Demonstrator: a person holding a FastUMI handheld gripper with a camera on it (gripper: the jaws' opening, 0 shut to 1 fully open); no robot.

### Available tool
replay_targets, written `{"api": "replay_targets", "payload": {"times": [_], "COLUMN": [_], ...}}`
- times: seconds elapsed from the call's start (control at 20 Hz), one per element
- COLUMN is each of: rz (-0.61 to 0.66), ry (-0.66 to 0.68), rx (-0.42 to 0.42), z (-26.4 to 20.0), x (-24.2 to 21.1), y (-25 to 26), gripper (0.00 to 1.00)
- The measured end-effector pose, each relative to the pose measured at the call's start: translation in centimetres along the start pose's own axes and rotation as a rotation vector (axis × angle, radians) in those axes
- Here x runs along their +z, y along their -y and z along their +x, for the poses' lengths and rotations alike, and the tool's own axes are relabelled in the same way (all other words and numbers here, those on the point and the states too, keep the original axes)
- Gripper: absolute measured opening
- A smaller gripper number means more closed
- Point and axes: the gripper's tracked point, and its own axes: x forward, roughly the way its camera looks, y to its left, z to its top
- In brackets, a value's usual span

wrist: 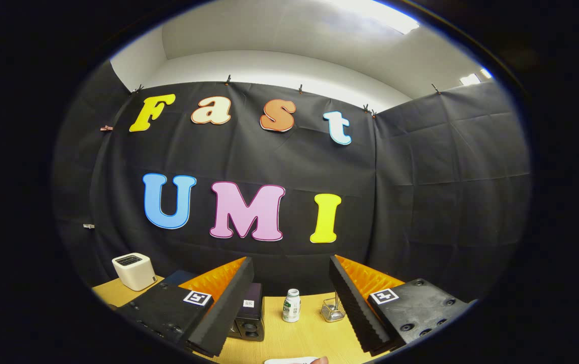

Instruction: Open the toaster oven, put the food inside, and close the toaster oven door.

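Black cloth backs the wooden table [309,338]; your gripper [292,293] hangs released, holding nothing. Lower centre-left, the dark toaster oven [250,318] looks shut, so you're likely starting: reach for its door.

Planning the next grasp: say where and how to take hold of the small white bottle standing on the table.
Grip the small white bottle across its body, below the cap, coming in level from the front. It stands upright on the table, apart from the wire basket and the dark box. The gripper fingers are open wide, bottle beyond them.
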Motion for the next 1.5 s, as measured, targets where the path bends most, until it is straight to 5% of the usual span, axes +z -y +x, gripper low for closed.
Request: {"api": "replay_targets", "payload": {"times": [0.55,0.95,1.5], "rz": [0.001,0.037,0.059], "ry": [-0.034,-0.073,-0.32], "rx": [0.02,0.12,0.236], "z": [-0.4,0.6,2.6], "x": [-1.2,-2.8,-14.8], "y": [-1.4,-10.0,-23.1], "gripper": [0.98,0.98,0.98]}}
